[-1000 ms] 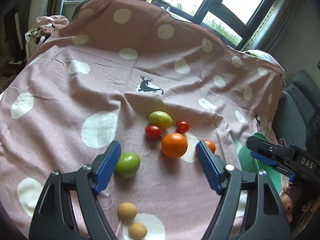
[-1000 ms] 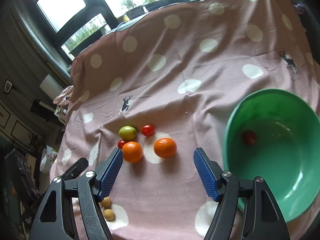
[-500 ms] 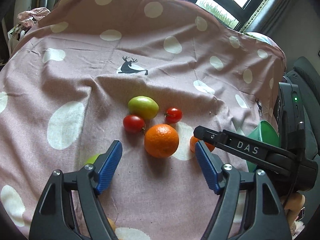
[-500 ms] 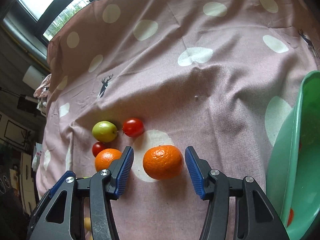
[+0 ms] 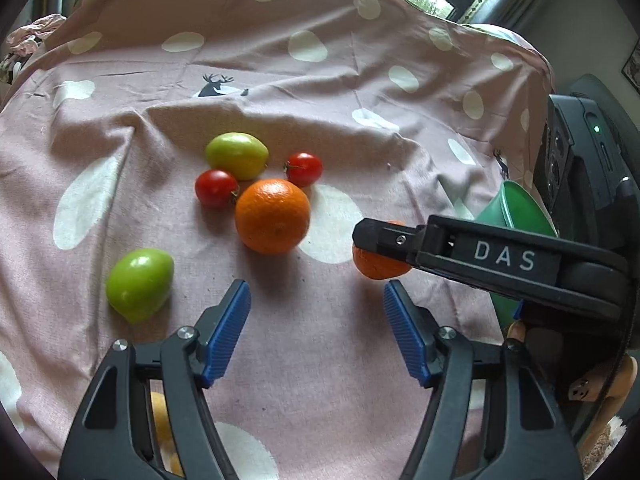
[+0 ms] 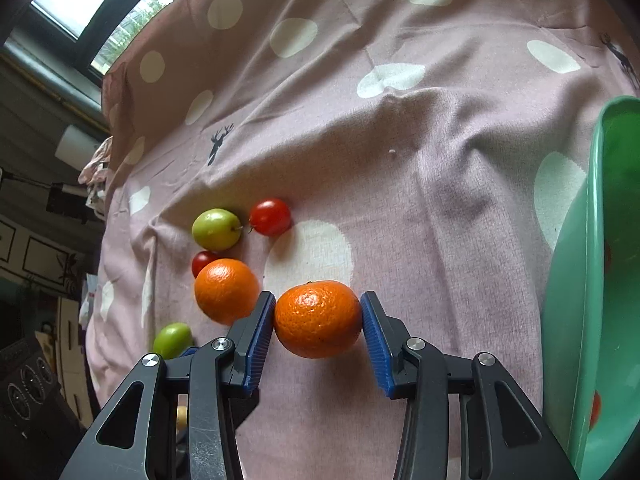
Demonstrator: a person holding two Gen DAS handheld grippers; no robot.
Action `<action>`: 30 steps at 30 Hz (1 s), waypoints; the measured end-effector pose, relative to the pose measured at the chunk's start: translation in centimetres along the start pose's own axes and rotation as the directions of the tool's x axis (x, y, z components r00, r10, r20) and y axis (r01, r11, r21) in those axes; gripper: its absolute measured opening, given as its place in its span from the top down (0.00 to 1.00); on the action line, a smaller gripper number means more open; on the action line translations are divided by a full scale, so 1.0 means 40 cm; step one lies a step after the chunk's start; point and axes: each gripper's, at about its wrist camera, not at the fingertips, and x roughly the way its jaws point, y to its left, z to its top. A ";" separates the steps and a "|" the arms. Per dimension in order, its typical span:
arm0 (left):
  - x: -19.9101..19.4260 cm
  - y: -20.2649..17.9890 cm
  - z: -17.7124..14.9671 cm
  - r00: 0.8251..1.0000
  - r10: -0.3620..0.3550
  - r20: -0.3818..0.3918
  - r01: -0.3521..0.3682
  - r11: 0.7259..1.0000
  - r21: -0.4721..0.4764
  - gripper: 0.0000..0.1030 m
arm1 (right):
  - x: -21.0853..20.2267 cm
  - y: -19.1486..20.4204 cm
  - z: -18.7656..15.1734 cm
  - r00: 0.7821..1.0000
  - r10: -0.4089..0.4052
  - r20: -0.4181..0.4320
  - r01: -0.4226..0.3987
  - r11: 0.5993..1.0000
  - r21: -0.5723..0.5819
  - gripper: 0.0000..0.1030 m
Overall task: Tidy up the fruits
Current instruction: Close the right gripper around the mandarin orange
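A: Where is the small, slightly flattened orange mandarin (image 6: pixel 318 319) sitting?

B: On the pink polka-dot cloth (image 6: pixel 400 184), right between the blue pads of the right gripper (image 6: pixel 318 334), which is closing on it; both pads look to be touching its sides.

A: And its long axis?

B: Running left to right, pad to pad.

A: Where is it going?

B: Probably the green plastic bowl (image 6: pixel 576 300), lying to the right. The left gripper (image 5: pixel 316 332) is hanging half open, holding nothing, with the larger round orange (image 5: pixel 273 216) just beyond it.
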 end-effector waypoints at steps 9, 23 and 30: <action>0.023 -0.028 -0.027 0.995 -0.080 -0.060 0.081 0.997 0.013 0.35 | -0.017 -0.001 -0.054 0.999 -0.021 -0.035 0.020 1.000 -0.017 0.56; 0.047 -0.041 -0.039 0.986 -0.146 -0.074 0.148 0.989 0.009 0.60 | 0.002 0.013 -0.075 0.995 0.004 -0.097 -0.008 0.999 -0.039 0.56; 0.049 -0.046 -0.042 0.985 -0.162 -0.058 0.163 0.986 0.022 0.61 | -0.021 -0.010 -0.074 0.998 0.021 -0.065 -0.022 1.000 -0.009 0.56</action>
